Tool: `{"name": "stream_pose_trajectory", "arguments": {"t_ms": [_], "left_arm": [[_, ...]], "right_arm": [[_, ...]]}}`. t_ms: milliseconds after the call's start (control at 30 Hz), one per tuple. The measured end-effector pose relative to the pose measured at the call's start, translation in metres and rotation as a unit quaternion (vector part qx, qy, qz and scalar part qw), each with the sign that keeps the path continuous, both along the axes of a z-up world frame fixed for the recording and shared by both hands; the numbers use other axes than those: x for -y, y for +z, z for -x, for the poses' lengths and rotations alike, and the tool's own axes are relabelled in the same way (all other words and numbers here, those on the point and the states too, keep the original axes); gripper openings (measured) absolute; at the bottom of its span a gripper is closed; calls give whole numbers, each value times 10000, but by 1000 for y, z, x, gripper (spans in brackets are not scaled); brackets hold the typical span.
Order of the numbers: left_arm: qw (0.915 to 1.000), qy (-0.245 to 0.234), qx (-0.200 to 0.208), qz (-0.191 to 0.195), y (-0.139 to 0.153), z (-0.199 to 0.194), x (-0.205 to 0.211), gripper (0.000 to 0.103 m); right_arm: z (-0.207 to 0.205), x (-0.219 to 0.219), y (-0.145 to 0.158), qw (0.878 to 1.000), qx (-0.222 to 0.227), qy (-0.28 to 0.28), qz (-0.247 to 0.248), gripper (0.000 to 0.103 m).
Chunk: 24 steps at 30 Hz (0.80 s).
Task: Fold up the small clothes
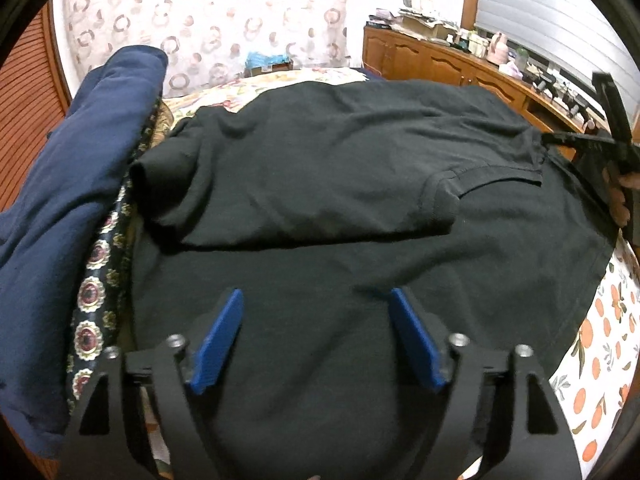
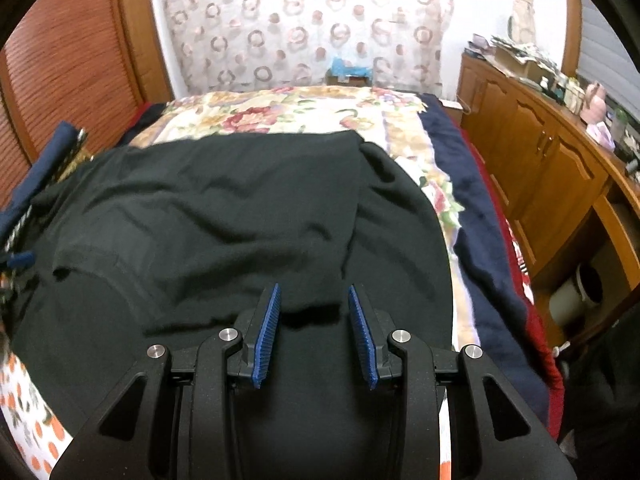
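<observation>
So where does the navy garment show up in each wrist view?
Left wrist: the navy garment fills the left side, heaped beside the black shirt.
Right wrist: only a sliver at the far left edge, past the shirt.
Shared landmark: the blue item at the foot of the circle-patterned curtain.
</observation>
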<state>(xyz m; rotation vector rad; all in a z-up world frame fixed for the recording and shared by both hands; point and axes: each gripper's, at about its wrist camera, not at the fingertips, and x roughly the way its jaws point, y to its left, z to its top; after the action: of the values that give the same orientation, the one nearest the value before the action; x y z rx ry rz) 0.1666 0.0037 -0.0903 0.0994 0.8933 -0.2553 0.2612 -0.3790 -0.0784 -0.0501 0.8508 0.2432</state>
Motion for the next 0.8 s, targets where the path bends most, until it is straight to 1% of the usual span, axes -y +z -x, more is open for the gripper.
{"name": "stream_pose_trajectory", "arguments": {"t_ms": [67,133,267,367,433,533,600,633,667,700,767,800], "left_arm": [[10000,-18,-39,-16,-1,0,2,89],[10000,-6,-53,-24,0,-1,4,91],[10000,17,-66,-21,1,1,2,92],[10000,39,-91,-4,3,2,2,92],[9998,119,-33,155,7,3,-2,92],[9980,290,144,542,21,4,-13,92],[9969,430,174,643,27,0,-19,89],[9963,576,173,609,31,-4,-22,86],[9960,656,176,582,32,-7,-24,80],[9954,750,180,566,34,-11,-25,77],[9941,919,163,559,36,-18,-29,66],[9933,1008,140,540,36,-22,-29,65]], "right_arm": [[-6,1,1,10000,7,-75,-30,39],[-11,0,-2,9999,-38,-98,-11,39],[-18,-2,-13,9997,-222,-105,79,39],[-16,-3,-14,9998,-146,-71,145,40],[-15,-4,-16,9997,-123,-36,188,40],[-14,-4,-16,9997,-122,-25,218,41],[-13,-6,-17,9994,-107,-19,326,41],[-13,-7,-17,9993,-103,-19,347,41],[-13,-7,-17,9993,-102,-18,350,41],[-12,-6,-17,9994,-105,-18,333,41],[-13,-7,-17,9995,-112,-18,303,41],[-12,-7,-17,9995,-112,-17,303,42]]}}
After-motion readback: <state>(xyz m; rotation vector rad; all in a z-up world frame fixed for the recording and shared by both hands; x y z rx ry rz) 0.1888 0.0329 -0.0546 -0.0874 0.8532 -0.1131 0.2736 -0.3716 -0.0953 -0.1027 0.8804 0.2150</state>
